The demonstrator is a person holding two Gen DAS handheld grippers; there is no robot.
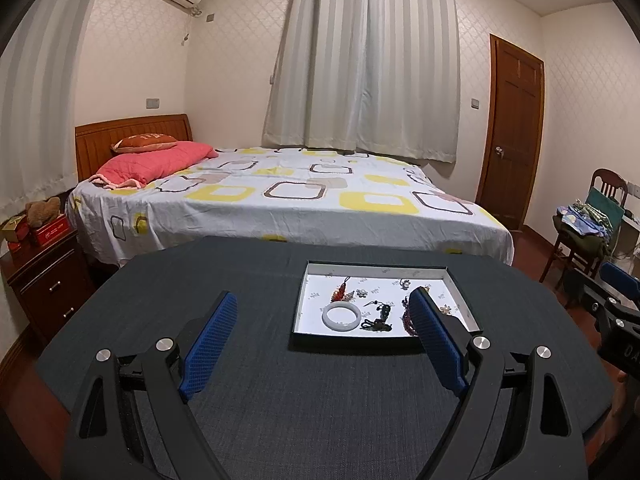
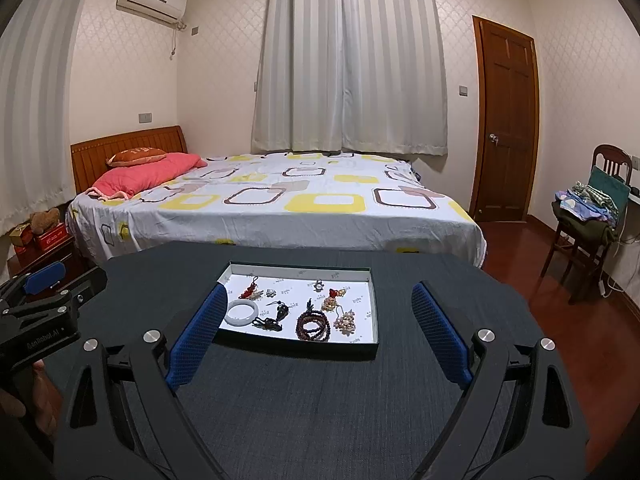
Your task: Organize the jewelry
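Dark table [image 2: 280,392]; both grippers' fingers [image 1: 212,340] wide apart, empty.

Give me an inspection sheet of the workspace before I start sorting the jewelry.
Surface: dark cloth-covered table, bare around the tray.
Job's things: shallow tray holding a white bangle, dark bead bracelet, black cord pendant, pearl cluster, red tassel charm and small pieces.
Clutter: nothing seen on the table.
Grippers: left gripper open, empty, short of the tray; right gripper open, empty.
Cables: cords by the chair at right; none on the table.
Surroundings: bed, closed door, curtains, nightstand.
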